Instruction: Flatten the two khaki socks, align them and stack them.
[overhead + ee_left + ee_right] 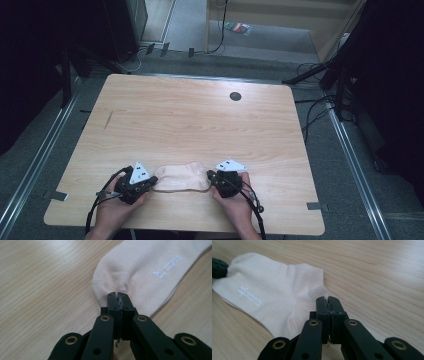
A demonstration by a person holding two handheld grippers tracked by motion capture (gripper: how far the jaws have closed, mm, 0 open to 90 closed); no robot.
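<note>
A pale cream sock (181,178) is lying flat near the front edge of the wooden worktop (190,120), stretched between the two hands. The left tool (116,296) is pinching the sock's rounded toe end, its jaws pressed together on a small pucker of fabric, as the left gripper view shows. The right tool (327,300) is clamping the opposite end at the ribbed cuff, its jaws likewise closed on the cloth. White printed lettering (167,267) is showing on the sock's upper face. In the high view the person's left hand (116,206) and right hand (235,202) are resting at the worktop's front, each gripping its tool.
</note>
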